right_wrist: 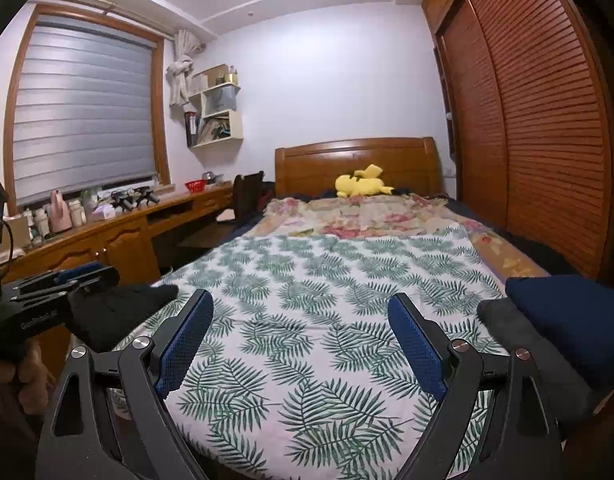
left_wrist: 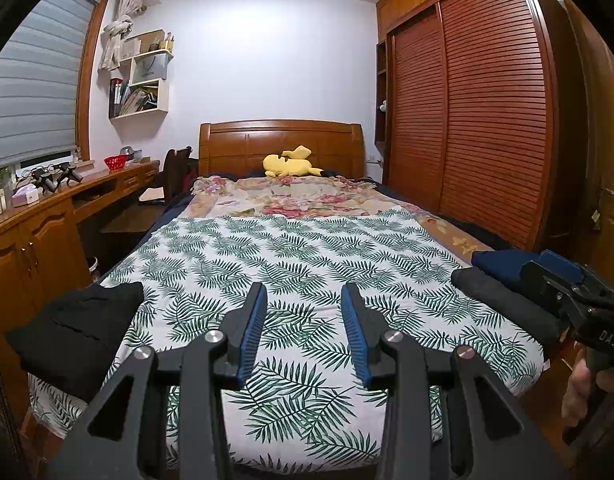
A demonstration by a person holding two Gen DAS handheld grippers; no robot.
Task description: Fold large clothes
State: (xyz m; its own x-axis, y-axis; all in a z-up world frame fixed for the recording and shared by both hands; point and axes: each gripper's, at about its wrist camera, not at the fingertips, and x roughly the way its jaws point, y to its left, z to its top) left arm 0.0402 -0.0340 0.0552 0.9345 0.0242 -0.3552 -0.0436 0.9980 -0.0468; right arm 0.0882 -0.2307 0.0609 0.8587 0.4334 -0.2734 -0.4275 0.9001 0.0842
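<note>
Both tongs, left and right, gape empty; black garment lies crumpled, axis unclear.

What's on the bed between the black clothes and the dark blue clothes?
Only bare leaf-print sheet between the black clothes and the dark blue clothes; the left wrist view shows it, with the open left gripper hovering over it.

Left gripper and right gripper are held level side by side, fingers spread, gripping nothing.
</note>
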